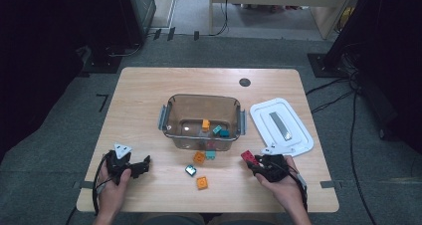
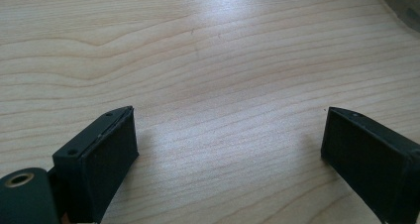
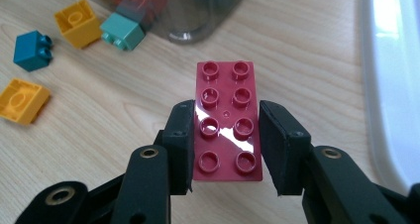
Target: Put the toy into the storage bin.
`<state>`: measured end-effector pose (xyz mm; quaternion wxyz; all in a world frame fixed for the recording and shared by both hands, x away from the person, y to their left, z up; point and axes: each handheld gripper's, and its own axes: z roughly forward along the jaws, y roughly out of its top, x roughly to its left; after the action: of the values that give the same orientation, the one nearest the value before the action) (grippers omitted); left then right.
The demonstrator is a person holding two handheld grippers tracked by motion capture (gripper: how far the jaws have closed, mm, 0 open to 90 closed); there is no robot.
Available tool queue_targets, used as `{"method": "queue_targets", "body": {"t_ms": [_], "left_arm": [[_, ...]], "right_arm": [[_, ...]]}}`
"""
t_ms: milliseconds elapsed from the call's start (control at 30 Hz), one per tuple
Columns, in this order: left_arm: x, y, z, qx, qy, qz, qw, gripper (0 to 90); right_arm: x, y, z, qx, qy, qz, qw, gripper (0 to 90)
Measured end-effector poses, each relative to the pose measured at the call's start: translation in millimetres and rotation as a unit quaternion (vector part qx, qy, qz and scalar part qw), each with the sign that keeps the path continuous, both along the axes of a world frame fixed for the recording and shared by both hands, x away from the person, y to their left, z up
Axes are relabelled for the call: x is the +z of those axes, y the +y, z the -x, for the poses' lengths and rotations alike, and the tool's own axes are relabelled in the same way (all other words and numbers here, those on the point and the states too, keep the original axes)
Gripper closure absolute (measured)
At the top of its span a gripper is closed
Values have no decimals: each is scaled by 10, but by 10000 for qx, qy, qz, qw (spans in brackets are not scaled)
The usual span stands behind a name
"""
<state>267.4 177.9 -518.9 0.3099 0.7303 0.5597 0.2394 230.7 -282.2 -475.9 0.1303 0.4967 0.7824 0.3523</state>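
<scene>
Bricks are being gathered into the clear plastic tub (image 1: 171, 116), I'd judge. From the high view, the right claw (image 1: 255, 161) pinches a long red studded brick (image 1: 247, 158) just above the pale wooden surface (image 1: 144, 90); the white lid (image 1: 282, 126) lies beside it, grey carpet and dark racks around. The left gripper view has the left claw (image 2: 228, 135) spread over bare wood. In the right gripper view the pads (image 3: 181, 144) clamp the brick's sides; next comes a carry over the tub's rim and a release.
</scene>
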Motion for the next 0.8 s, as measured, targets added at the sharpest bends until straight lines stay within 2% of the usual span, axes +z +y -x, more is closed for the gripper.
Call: {"method": "queue_targets", "body": {"t_ms": [400, 800], "left_arm": [[0, 0, 0, 1, -2, -1, 10000, 72], [0, 0, 0, 1, -1, -2, 10000, 72]], "right_arm": [[293, -190, -77, -145, -138, 79, 9998, 605], [701, -190, -251, 2, -308, 203, 9993, 605]]}}
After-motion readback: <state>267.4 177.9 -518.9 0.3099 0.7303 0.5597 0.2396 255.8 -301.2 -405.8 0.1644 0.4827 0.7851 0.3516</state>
